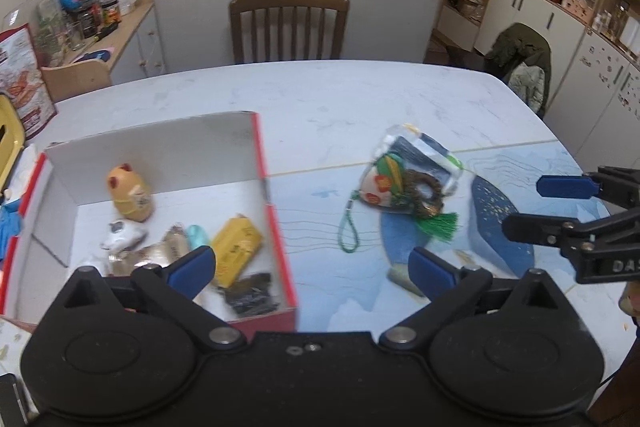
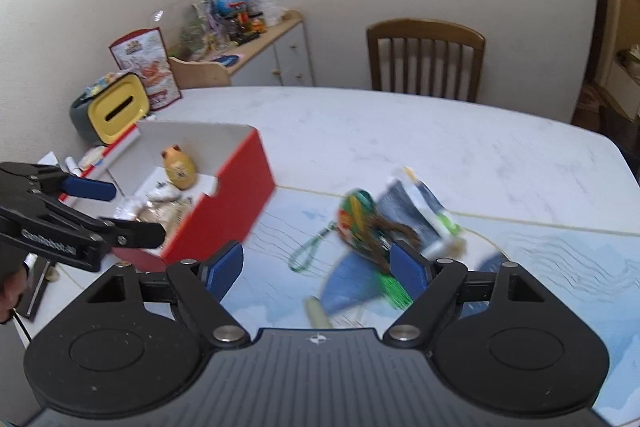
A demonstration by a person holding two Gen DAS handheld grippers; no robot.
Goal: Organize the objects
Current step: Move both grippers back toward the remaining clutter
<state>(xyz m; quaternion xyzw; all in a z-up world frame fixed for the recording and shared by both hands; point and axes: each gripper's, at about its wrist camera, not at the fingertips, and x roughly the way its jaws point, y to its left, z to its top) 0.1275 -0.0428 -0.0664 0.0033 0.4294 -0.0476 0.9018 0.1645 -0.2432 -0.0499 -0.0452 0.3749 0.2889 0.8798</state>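
Note:
A red and white box (image 1: 276, 235) (image 2: 224, 203) stands on the table's left part. Inside lie an orange figurine (image 1: 130, 193) (image 2: 179, 167), a yellow packet (image 1: 236, 251), a white figure (image 1: 122, 237) and a dark packet (image 1: 250, 295). A colourful charm with a green tassel (image 1: 400, 187) (image 2: 358, 217) lies right of the box, partly on a clear packet (image 1: 430, 157) (image 2: 420, 203). My left gripper (image 1: 310, 267) is open and empty above the box's right wall. My right gripper (image 2: 318, 267) is open and empty just short of the charm; it also shows in the left wrist view (image 1: 556, 207).
A wooden chair (image 1: 288, 23) (image 2: 426, 55) stands at the table's far side. A yellow-lidded container (image 2: 114, 109) and a printed bag (image 2: 146, 67) sit behind the box. A cluttered sideboard (image 1: 100, 27) is at the left wall. A blue fan (image 1: 496, 227) lies near the charm.

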